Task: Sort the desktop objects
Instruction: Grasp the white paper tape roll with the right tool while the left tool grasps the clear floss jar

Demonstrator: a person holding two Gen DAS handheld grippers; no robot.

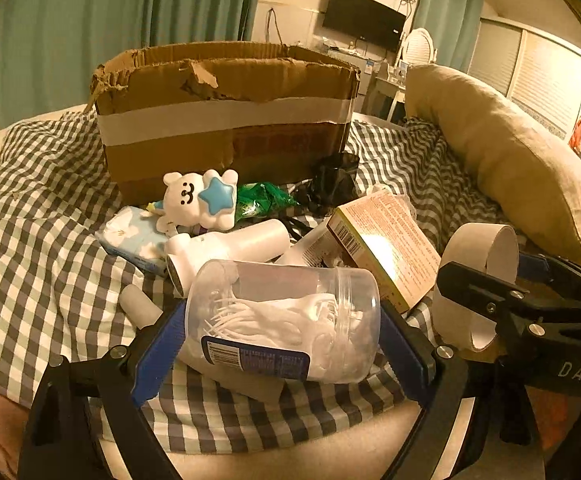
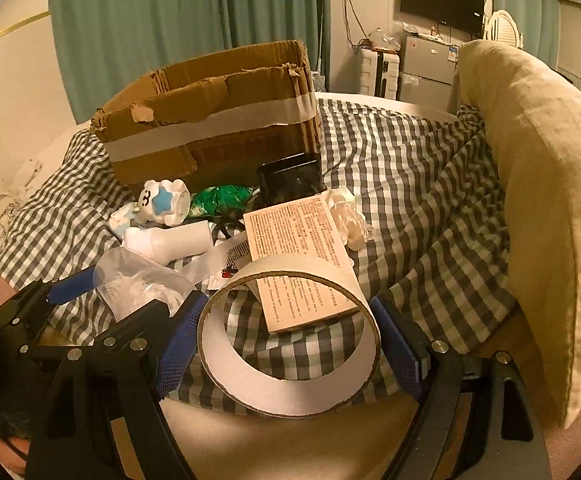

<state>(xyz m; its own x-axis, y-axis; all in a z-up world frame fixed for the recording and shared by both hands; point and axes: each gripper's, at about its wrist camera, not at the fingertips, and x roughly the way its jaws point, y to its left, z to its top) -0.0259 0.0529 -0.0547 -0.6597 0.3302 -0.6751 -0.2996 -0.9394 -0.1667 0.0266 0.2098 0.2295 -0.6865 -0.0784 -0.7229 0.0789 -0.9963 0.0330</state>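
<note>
**Clear plastic jar in the left jaws, cardboard ring in the right**

Clear plastic makes up the jar point(image 1: 282, 320) that lies on its side between the blue pads of the left gripper point(image 1: 282, 344). The jar holds white floss picks and carries a blue label along its lower side. Its base meets the left pad and its lid end meets the right pad, so the jaws stand wide and are clamped across the jar's length, lifted just above the checked bedspread point(image 1: 42, 264).

The right gripper point(image 2: 290, 344) has its jaws set wide as well, clamped on a white cardboard ring point(image 2: 290, 360). The ring sits upright between the two blue pads, its open centre facing the camera, with checked cloth and a corner of a printed box point(image 2: 298, 248) showing through it. In the left wrist view the same ring point(image 1: 478, 264) is seen just right of the jar.

Beyond both grippers, a heap of small things lies on the bed: a white bear toy with a blue star point(image 1: 202, 200), a white bottle point(image 1: 226, 252) on its side, a tissue packet point(image 1: 134, 240), a green wrapper point(image 1: 262, 198) and a black bag point(image 1: 334, 184). Behind the heap stands a torn cardboard box point(image 1: 226, 116) banded with pale tape. A beige pillow point(image 1: 506, 152) leans at the right.
</note>
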